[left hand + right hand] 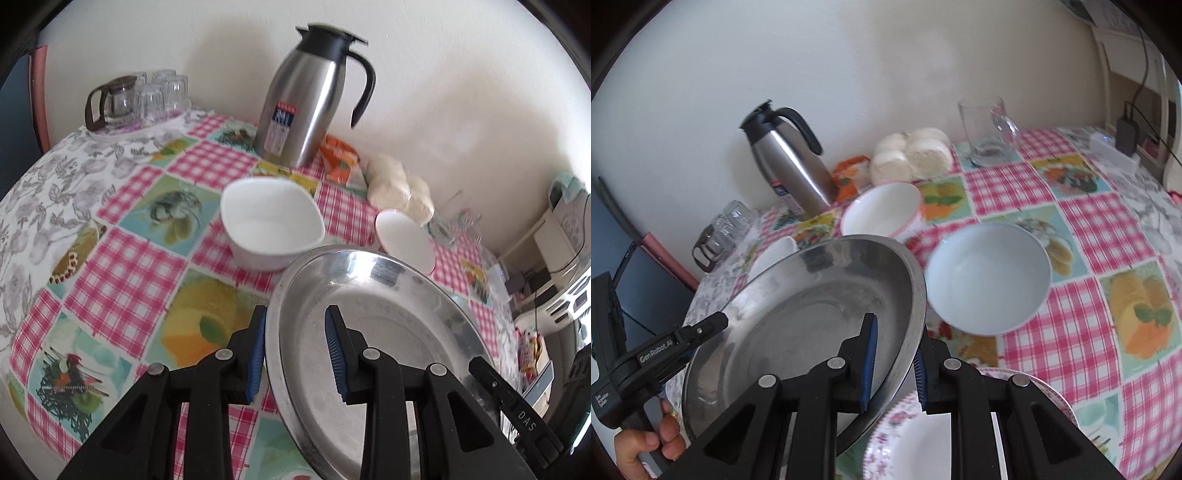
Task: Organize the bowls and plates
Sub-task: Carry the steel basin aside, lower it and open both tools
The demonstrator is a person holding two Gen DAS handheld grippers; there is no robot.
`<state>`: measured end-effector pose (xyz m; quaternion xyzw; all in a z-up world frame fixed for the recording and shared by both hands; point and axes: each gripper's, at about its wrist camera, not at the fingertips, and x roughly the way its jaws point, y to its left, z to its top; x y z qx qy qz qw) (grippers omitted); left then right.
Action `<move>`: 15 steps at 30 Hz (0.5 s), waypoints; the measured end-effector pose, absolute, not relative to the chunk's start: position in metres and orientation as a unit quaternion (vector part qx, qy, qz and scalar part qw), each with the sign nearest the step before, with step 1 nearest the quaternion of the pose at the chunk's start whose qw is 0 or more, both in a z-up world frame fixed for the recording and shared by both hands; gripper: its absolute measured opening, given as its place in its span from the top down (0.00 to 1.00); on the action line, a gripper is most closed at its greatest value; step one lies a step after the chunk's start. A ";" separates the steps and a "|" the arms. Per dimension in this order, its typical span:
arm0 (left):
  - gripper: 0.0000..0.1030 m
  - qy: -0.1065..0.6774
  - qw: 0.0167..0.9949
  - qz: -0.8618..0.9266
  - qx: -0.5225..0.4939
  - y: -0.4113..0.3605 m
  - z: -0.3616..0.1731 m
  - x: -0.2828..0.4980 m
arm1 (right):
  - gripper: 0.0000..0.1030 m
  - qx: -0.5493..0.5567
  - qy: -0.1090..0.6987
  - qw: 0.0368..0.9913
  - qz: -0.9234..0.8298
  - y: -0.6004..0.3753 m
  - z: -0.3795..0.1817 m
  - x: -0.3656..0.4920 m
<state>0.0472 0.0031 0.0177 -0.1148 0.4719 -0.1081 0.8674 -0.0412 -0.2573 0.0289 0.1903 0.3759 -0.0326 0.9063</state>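
Observation:
A large steel plate (pixel 373 332) (pixel 798 325) is held tilted above the table between both grippers. My left gripper (pixel 295 354) straddles its left rim, jaws still wide and not pressing. My right gripper (pixel 892 363) is shut on its right rim. A white squarish bowl (pixel 269 225) sits beyond the plate, with a small white bowl (pixel 404 240) to its right. In the right wrist view I see a pale blue bowl (pixel 988 277), a white orange-rimmed bowl (pixel 882 210) and a floral plate (pixel 908 443) under my gripper.
A steel thermos jug (pixel 310 99) (pixel 790 162) stands by the wall, with buns in a bag (pixel 402 192) (pixel 912 155) beside it. A glass teapot and glasses (pixel 140 99) sit at the far left. A glass mug (pixel 988 129) stands far right.

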 end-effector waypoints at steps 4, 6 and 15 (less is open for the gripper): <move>0.68 0.502 0.852 -0.100 -0.108 0.000 0.004 0.050 | 0.80 0.189 0.390 0.901 -0.040 -0.261 0.020 -0.037; 0.68 0.515 0.844 -0.097 -0.113 0.002 -0.003 0.053 | 0.80 0.185 0.398 0.898 -0.041 -0.259 0.016 -0.035; 0.68 0.554 0.821 -0.082 -0.113 0.004 -0.025 0.061 | 0.80 0.148 0.422 0.893 -0.043 -0.246 0.001 -0.027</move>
